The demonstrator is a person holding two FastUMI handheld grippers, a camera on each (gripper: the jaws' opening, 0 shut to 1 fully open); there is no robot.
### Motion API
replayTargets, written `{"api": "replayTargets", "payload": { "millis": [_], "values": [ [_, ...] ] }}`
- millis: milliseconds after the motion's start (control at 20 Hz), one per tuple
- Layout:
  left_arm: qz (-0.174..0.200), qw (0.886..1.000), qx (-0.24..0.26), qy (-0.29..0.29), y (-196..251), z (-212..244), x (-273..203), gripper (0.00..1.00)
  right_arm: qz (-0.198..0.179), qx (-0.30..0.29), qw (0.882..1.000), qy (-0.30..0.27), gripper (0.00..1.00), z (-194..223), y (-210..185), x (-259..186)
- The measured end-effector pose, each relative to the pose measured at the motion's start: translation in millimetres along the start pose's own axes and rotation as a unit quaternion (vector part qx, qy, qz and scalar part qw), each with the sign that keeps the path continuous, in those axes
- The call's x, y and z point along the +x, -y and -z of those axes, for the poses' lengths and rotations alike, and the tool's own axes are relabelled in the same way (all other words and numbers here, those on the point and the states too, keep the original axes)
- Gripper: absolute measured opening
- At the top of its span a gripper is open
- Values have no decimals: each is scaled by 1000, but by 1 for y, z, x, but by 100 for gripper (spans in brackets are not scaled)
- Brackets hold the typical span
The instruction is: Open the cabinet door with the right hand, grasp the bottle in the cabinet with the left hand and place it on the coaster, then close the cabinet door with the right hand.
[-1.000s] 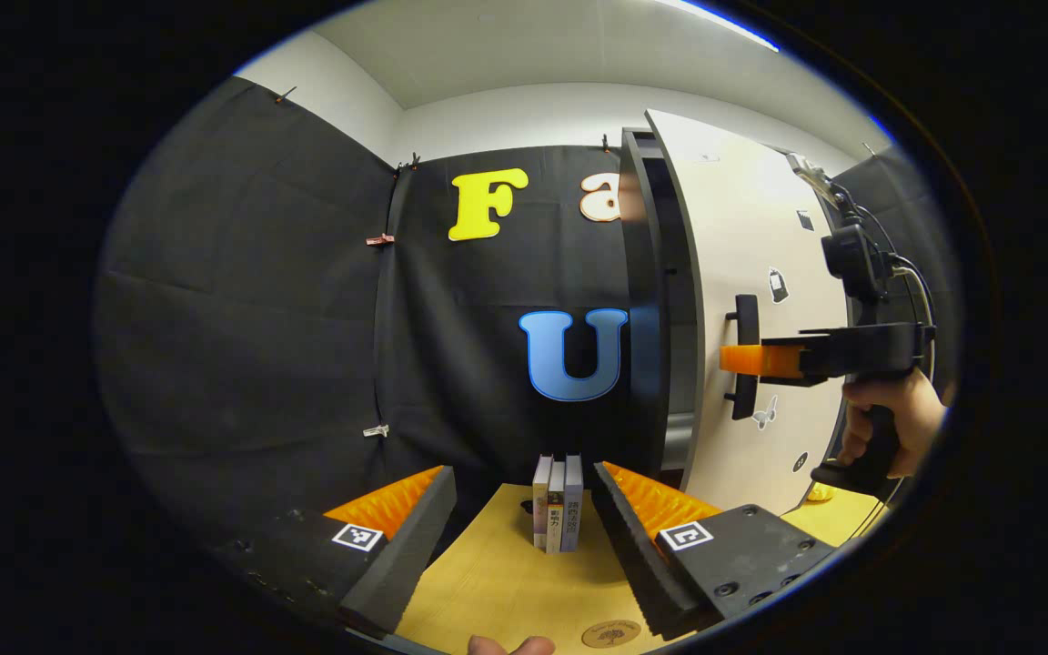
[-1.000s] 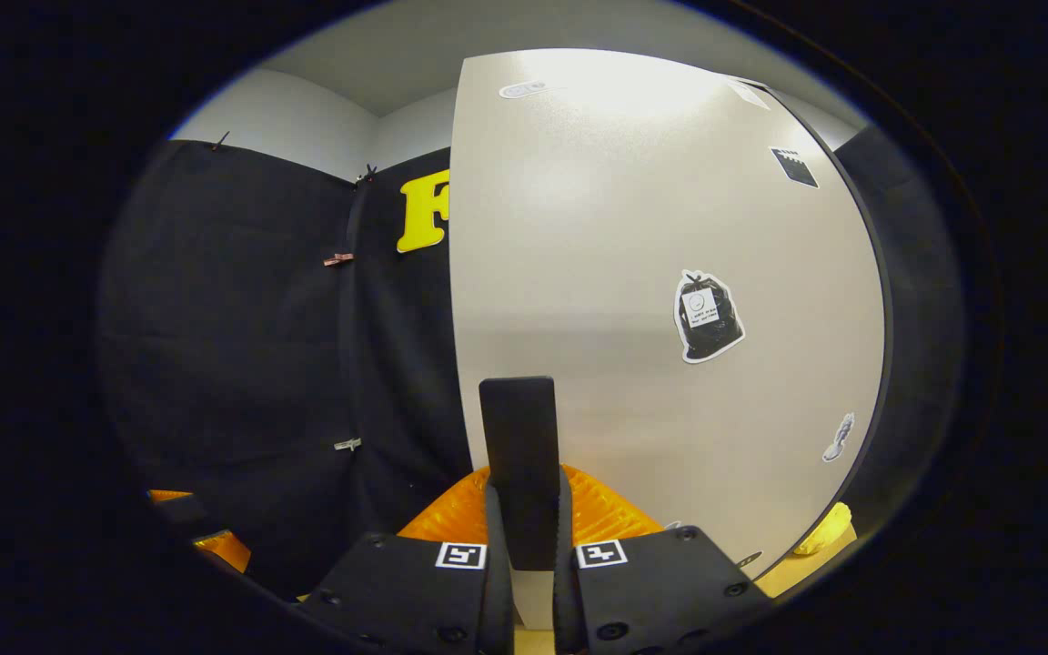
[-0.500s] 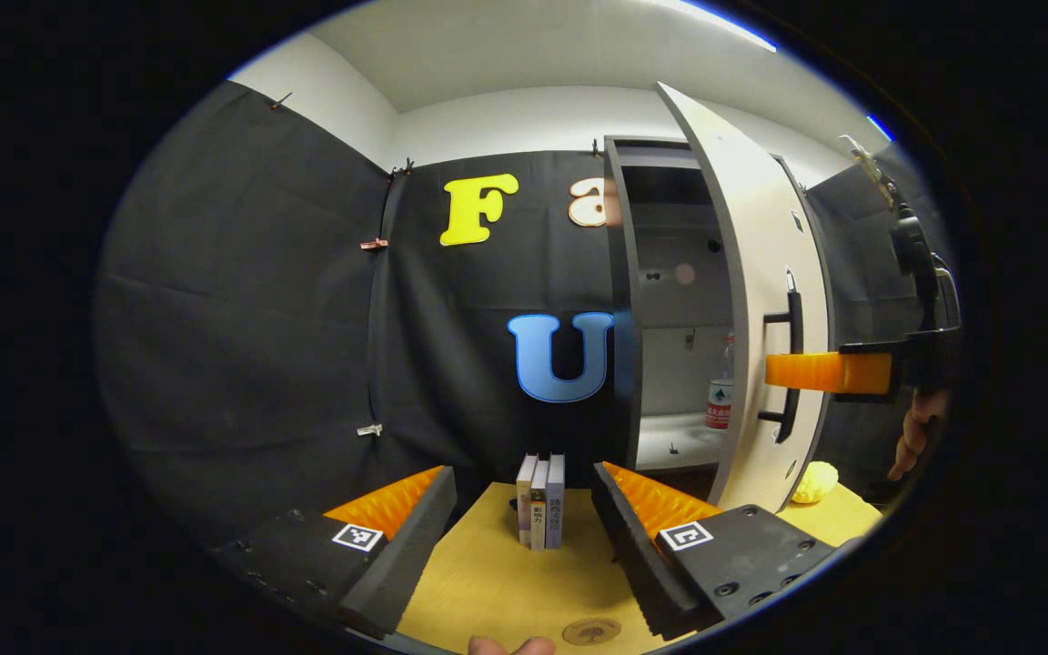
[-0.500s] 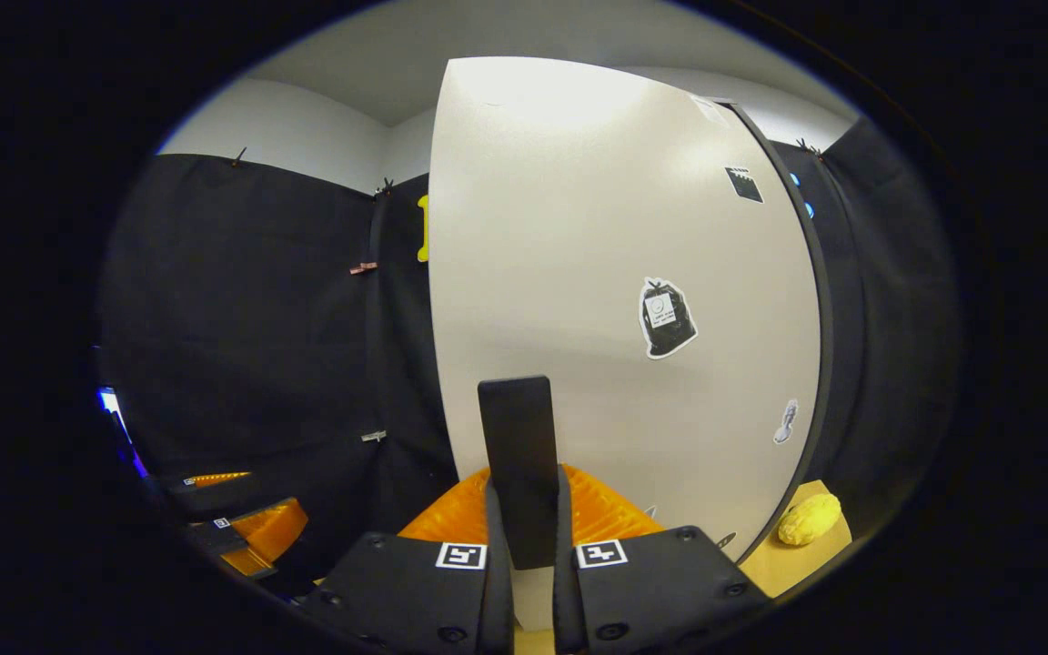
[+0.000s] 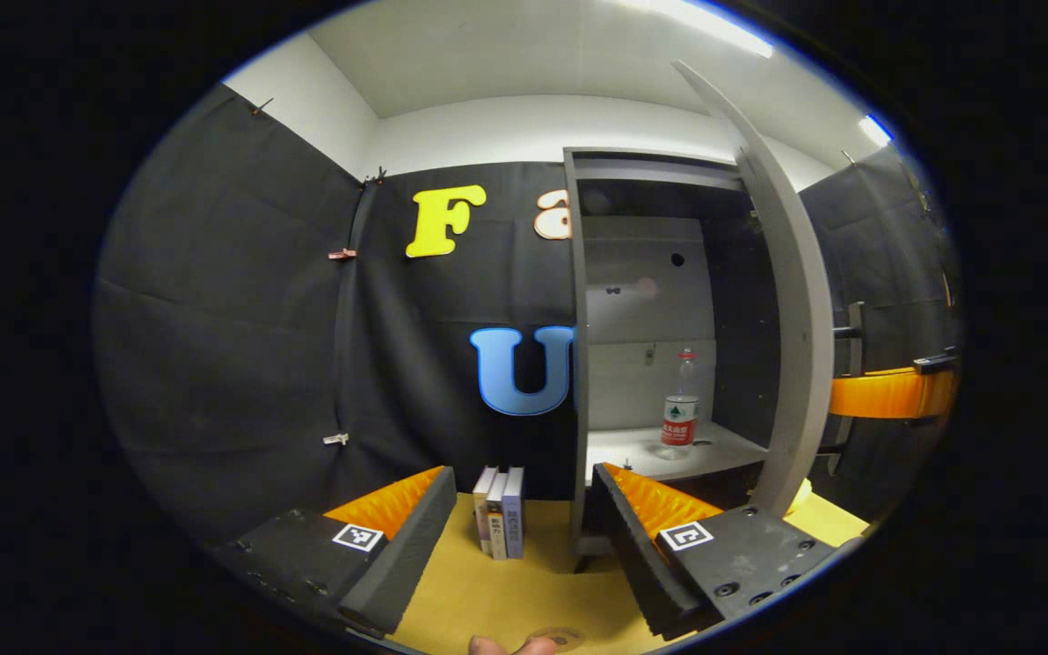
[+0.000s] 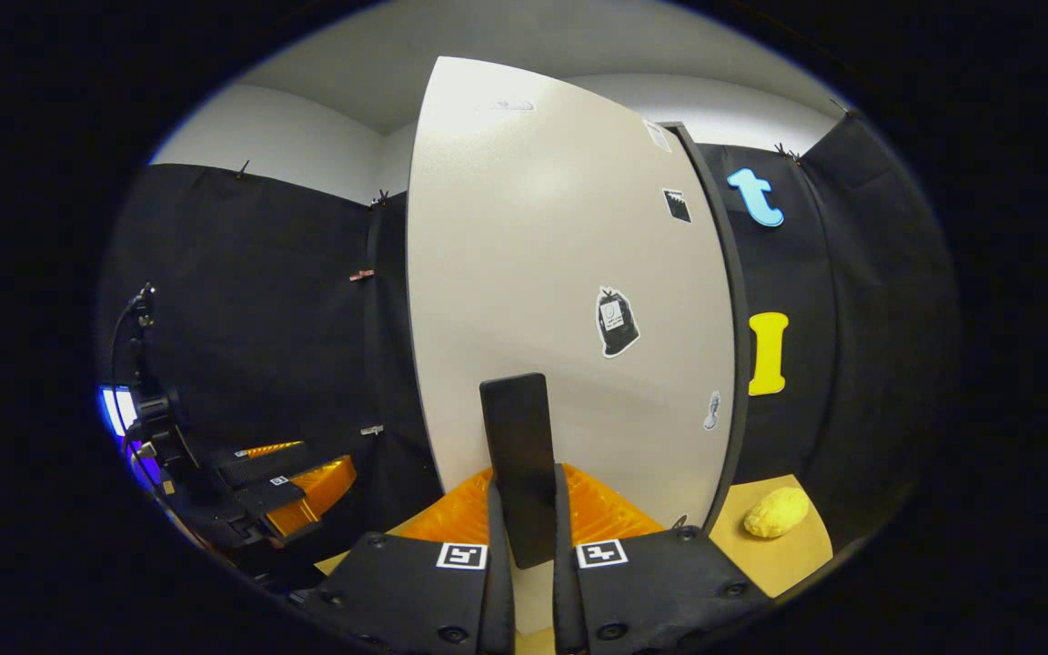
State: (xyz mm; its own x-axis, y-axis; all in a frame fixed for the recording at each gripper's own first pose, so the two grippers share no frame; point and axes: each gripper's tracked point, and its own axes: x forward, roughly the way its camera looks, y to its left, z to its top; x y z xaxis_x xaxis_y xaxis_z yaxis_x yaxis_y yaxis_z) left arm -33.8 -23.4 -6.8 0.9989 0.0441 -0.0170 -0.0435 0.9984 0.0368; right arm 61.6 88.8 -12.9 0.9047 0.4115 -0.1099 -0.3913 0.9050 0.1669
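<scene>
The clear bottle (image 5: 680, 405) with a red label stands upright on the shelf of the open cabinet (image 5: 642, 273). The white cabinet door (image 6: 560, 300) is swung wide and shows edge-on in the left gripper view. My right gripper (image 6: 524, 482) is shut on the door's black handle (image 6: 517, 446); its orange finger (image 5: 888, 393) shows beyond the door edge (image 5: 797, 346). My left gripper (image 5: 522, 475) is open and holds nothing, low over the table and well short of the bottle. The round coaster (image 5: 556, 637) lies at the table's near edge.
Three books (image 5: 498, 509) stand upright on the yellow table (image 5: 488, 591) just left of the cabinet. A yellow lumpy object (image 6: 774, 511) lies on the table behind the open door. The left gripper (image 6: 287, 473) shows far left in the right gripper view.
The door has swung from nearly shut to wide open, drawn by my right gripper. The cabinet's inside and the bottle have come into sight. The left gripper stayed open.
</scene>
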Motion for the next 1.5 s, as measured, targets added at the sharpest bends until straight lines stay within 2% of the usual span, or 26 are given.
{"api": "replayTargets", "payload": {
  "millis": [350,550,750,800,950,1050,1200,1300,1350,1400,1500],
  "values": [
    [46,999,0,5,53,-6,18,94,36,7,999,20,20,-5,27,-31],
    [65,998,-3,10,80,-10,26,94,63,-10,997,33,20,-11,45,-46],
    [76,997,1,12,104,-12,35,94,103,-33,993,42,19,-14,72,-50],
    [77,997,2,12,109,-12,38,92,112,-32,992,44,19,-14,77,-54],
    [81,997,3,16,126,-16,46,94,133,-19,990,47,19,-14,83,-55],
    [83,996,1,19,135,-20,52,94,149,-8,988,50,14,-15,88,-60],
    [90,996,-2,18,153,-20,59,95,175,-4,983,55,14,-17,99,-62],
    [97,995,2,18,164,-21,64,92,162,5,985,55,14,-17,93,-60],
    [101,995,5,19,169,-22,66,96,153,8,986,58,14,-18,87,-59],
    [104,994,8,21,178,-22,69,92,148,4,987,60,14,-20,89,-59],
    [113,993,11,22,190,-24,76,92,147,-8,987,63,13,-22,94,-59]
  ]
}}
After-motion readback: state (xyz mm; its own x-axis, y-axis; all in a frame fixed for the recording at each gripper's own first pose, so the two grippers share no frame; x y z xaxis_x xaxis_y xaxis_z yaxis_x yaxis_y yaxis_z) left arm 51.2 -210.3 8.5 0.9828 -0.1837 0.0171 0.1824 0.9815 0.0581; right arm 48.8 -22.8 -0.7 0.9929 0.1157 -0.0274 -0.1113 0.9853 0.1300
